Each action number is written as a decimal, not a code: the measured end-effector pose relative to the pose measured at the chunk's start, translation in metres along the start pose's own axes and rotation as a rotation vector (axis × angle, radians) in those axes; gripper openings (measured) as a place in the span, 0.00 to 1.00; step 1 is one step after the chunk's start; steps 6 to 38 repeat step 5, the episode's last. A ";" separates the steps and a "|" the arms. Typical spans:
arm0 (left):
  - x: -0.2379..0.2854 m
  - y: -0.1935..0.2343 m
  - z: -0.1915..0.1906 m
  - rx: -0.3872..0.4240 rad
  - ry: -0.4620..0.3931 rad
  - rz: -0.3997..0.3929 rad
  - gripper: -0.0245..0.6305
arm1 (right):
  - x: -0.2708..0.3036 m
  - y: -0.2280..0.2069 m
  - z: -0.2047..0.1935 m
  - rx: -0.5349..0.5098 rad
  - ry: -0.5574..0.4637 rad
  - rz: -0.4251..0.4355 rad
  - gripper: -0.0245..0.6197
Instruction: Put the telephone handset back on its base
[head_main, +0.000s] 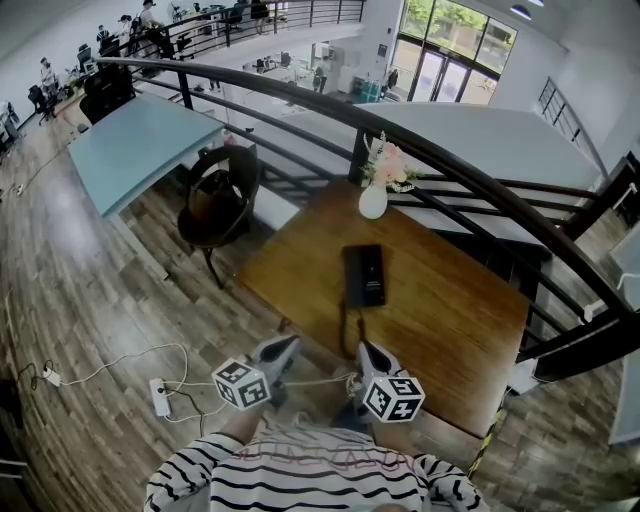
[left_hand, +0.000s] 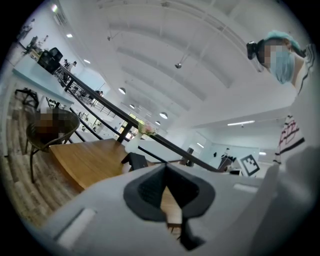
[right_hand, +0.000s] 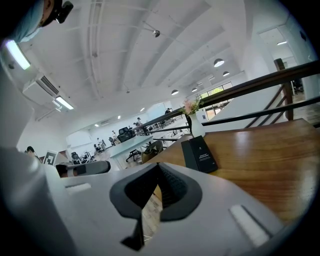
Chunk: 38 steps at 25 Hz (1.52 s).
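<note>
My left claw (head_main: 280, 350) and right claw (head_main: 368, 356) are both closed and empty at the table's (head_main: 450, 300) six o'clock edge. The telephone (head_main: 365, 275) lies at twelve o'clock ahead, one dark block. I can't tell whether its handset already sits on the base.

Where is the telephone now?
In the head view, the telephone lies in the middle of the wooden table, on the near side of the flower vase.

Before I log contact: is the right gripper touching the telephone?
Apart. The head view shows bare tabletop between the right gripper and the telephone.
</note>
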<state>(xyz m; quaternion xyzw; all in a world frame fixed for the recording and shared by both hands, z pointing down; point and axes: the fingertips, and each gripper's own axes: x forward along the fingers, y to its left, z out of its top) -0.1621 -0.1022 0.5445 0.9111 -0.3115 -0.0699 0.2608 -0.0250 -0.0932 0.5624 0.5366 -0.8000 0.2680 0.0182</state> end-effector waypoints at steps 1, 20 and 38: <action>0.000 0.000 -0.001 -0.001 0.002 -0.002 0.04 | 0.000 0.000 0.000 0.001 0.000 -0.001 0.04; 0.002 0.000 -0.002 -0.004 0.006 -0.006 0.04 | 0.001 -0.003 0.001 0.004 -0.001 -0.003 0.04; 0.002 0.000 -0.002 -0.004 0.006 -0.006 0.04 | 0.001 -0.003 0.001 0.004 -0.001 -0.003 0.04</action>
